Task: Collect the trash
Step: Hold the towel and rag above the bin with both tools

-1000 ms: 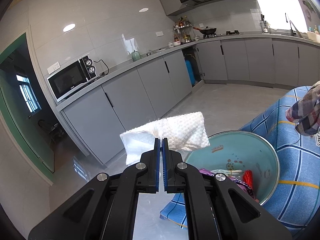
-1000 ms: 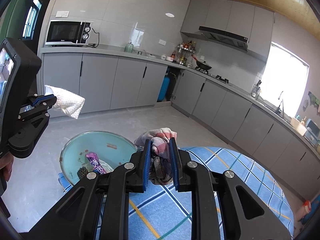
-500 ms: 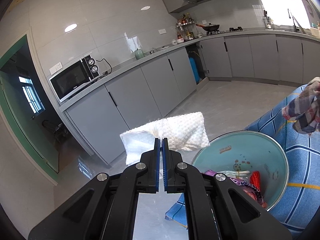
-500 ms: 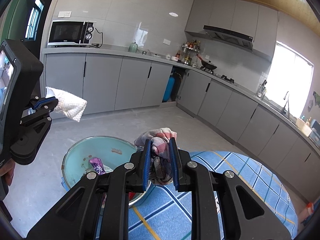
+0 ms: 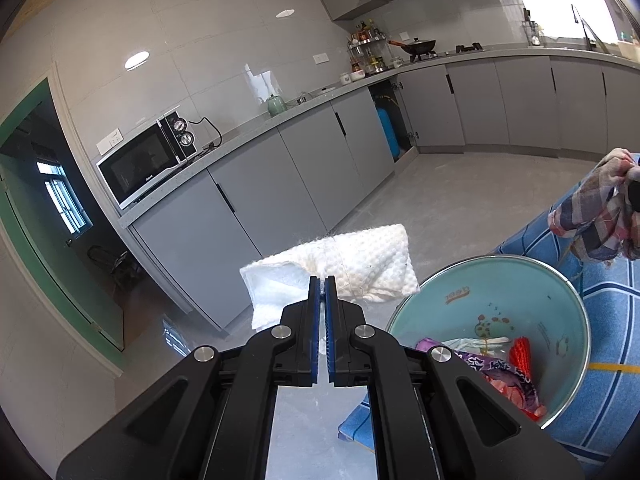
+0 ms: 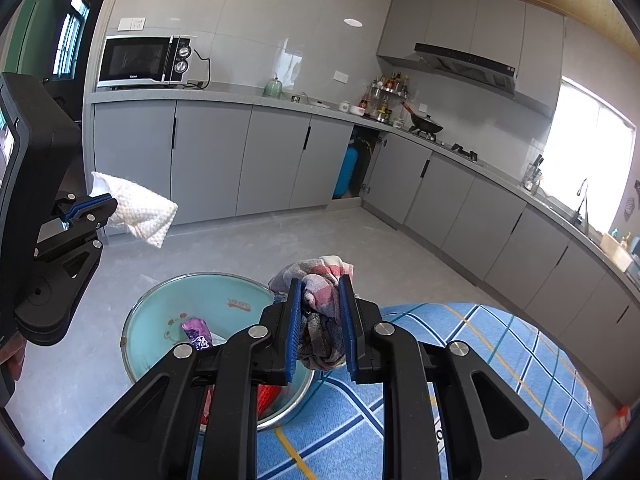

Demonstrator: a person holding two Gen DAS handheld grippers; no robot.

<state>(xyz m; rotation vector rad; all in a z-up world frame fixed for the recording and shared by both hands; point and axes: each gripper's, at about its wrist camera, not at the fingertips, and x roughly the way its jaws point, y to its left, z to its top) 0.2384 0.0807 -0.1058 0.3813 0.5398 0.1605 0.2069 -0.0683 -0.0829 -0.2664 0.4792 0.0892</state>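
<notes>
My left gripper (image 5: 322, 280) is shut on a white textured cloth (image 5: 360, 270), held in the air left of and above a teal basin (image 5: 560, 304). That basin (image 6: 168, 304) sits on the edge of a blue checked tablecloth (image 6: 460, 344) and holds a purple wrapper (image 5: 504, 368), a red item (image 5: 522, 354) and other scraps. My right gripper (image 6: 320, 292) is shut on a crumpled plaid rag (image 6: 324, 280), hanging over the basin's right rim. In the right wrist view the left gripper (image 6: 108, 200) with its white cloth (image 6: 140, 212) is at the left.
Grey kitchen cabinets (image 5: 280, 184) run along the far wall with a microwave (image 5: 148, 164) on the counter. A grey floor (image 6: 280, 240) lies between the table and cabinets. A stove with a pan (image 6: 428, 124) and a sink (image 6: 580, 208) stand further right.
The right gripper with the plaid rag has moved a little closer to the basin. The left gripper has stayed nearly still with the white cloth.
</notes>
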